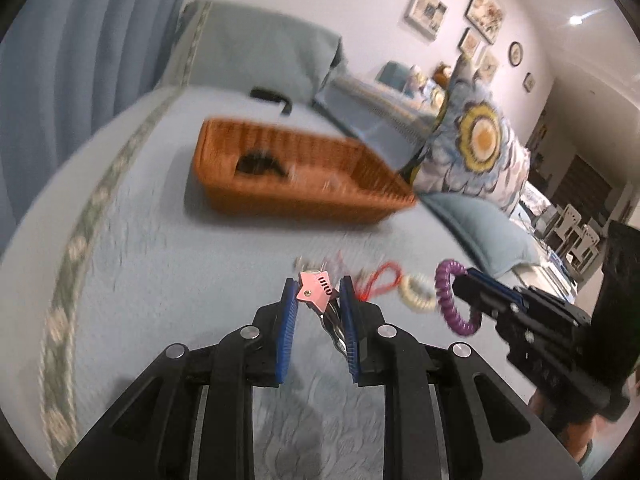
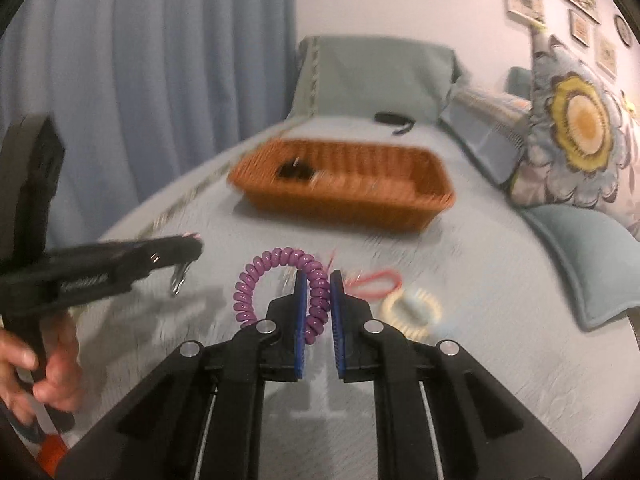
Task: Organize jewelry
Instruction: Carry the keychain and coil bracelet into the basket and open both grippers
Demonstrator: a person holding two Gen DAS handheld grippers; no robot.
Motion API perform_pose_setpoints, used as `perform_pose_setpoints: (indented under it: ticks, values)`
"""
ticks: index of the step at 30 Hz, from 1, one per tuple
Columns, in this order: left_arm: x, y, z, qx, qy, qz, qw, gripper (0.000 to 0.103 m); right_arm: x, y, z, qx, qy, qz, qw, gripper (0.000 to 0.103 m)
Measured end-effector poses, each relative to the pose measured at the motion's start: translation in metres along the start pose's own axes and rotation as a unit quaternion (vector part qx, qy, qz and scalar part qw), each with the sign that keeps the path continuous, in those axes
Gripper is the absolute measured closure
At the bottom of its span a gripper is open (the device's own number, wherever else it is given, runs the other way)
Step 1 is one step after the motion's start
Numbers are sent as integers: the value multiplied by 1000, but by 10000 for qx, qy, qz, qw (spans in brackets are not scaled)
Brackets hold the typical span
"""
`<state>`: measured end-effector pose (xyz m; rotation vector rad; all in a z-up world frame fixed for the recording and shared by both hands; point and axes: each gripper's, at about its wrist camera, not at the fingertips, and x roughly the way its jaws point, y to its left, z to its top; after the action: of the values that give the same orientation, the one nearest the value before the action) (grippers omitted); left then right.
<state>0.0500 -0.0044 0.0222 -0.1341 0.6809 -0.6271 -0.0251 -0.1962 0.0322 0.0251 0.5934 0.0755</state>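
- Looking past both claws, the orange woven rectangular basket sat straight ahead on the pale blue bedspread, long side facing them, the left claw looking a bit nearer.
- Left gripper was clamped on a pink star-shaped hair clip, held in the air short of the basket.
- Right gripper pinched a purple coiled hair tie, also short of the basket.
- Basket already held something dark; too blurry to name.
- A red cord loop and cream coiled ring lay on the bedspread on the near side of the basket.

Before me the pale blue bed carries a wicker basket; red cord loop; cream coil tie; pillows.
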Motion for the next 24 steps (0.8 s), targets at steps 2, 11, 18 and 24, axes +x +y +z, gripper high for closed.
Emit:
perform_pose_setpoints:
  ticks: [2,11,18,24]
  values:
    - [-1,-6,18,126,-144,17,9998,83,3,-11,28,56,-164,-57,9998,94]
    - [45,-22,107,442,-625,56,9971,83,79,-62,122,485,-60,-121,9987,94]
    - [124,-3,128,251,-226,251,9991,83,176,-86,129,748,883,-135,9932,94]
    - [158,6,115,184,121,306,9993,83,214,-88,109,739,1442,-197,9866,94]
